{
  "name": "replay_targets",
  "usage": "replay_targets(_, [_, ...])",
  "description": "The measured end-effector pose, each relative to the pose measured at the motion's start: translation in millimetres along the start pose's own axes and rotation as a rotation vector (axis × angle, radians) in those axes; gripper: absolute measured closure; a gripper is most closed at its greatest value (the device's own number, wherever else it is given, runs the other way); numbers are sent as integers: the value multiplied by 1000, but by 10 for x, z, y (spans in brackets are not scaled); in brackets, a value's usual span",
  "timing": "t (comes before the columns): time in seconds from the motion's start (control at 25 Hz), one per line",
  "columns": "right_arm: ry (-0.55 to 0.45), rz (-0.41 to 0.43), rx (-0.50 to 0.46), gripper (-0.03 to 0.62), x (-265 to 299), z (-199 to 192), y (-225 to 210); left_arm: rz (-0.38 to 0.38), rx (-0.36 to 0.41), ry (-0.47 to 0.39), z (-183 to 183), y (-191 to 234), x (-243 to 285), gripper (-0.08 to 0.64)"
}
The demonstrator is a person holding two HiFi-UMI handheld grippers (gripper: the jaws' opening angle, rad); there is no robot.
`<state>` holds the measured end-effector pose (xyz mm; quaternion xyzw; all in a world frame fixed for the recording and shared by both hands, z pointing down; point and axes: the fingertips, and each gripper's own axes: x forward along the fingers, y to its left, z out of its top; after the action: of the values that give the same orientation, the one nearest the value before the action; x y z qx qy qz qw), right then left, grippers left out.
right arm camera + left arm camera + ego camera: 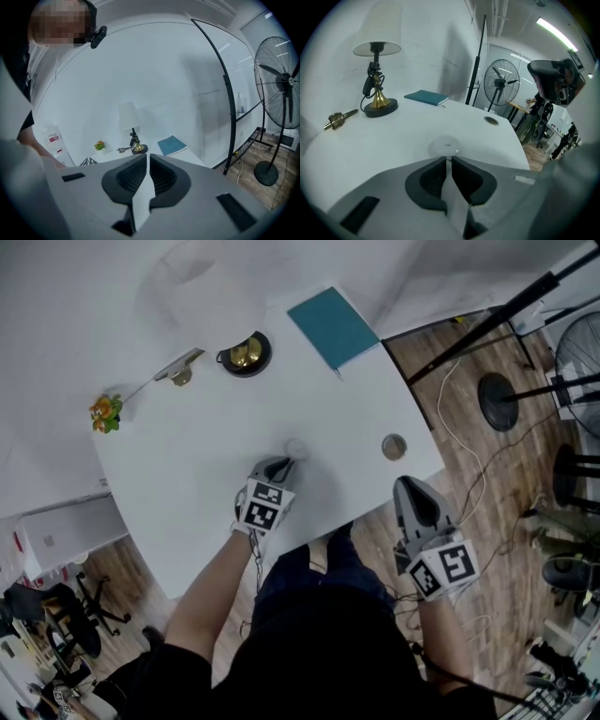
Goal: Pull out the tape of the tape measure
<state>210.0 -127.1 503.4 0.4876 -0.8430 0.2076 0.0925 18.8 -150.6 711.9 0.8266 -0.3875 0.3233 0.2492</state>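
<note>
- On the white table, the round white tape measure lies just past the tips of the left gripper, faint against the tabletop.
- Left jaws stand almost together, with a thin slit between them; whether they pinch the tape's tab is unclear.
- Right gripper, off the table's edge, is closed on nothing.

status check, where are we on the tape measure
Left gripper nearly closed, tips at the white tape measure; grip unclear. Right gripper shut, empty, held apart. No tape seen pulled out; nothing in the way.
</note>
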Motion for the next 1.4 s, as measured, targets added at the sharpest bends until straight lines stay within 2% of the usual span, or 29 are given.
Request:
replay_targets(0.16, [2, 10, -3, 568, 20, 4, 7, -1, -92, -11, 37, 49, -12, 529])
replay_targets(0.24, [5, 12, -3, 568, 20, -3, 6, -1, -98, -9, 40, 55, -16, 534])
replay_targets(0.56, [13, 18, -4, 572, 66, -24, -14, 5, 12, 11, 10, 75, -35, 552])
replay_targets(0.8, [41, 49, -26, 572, 204, -88, 42, 8, 208, 2, 64, -10, -110, 554])
replay_targets(0.96, [58, 79, -47, 572, 315, -116, 116, 8, 274, -5, 126, -48, -224, 554])
replay_targets(1.16, [115, 150, -106, 569, 502, -262, 283, -8, 335, -27, 222, -122, -378, 555])
replay_targets(1.28, [171, 200, -160, 560, 631, -410, 402, -16, 342, -43, 286, -163, -471, 555])
replay_targets(1.4, [248, 231, -205, 521, 733, -551, 519, -21, 337, -81, 412, -211, -591, 555])
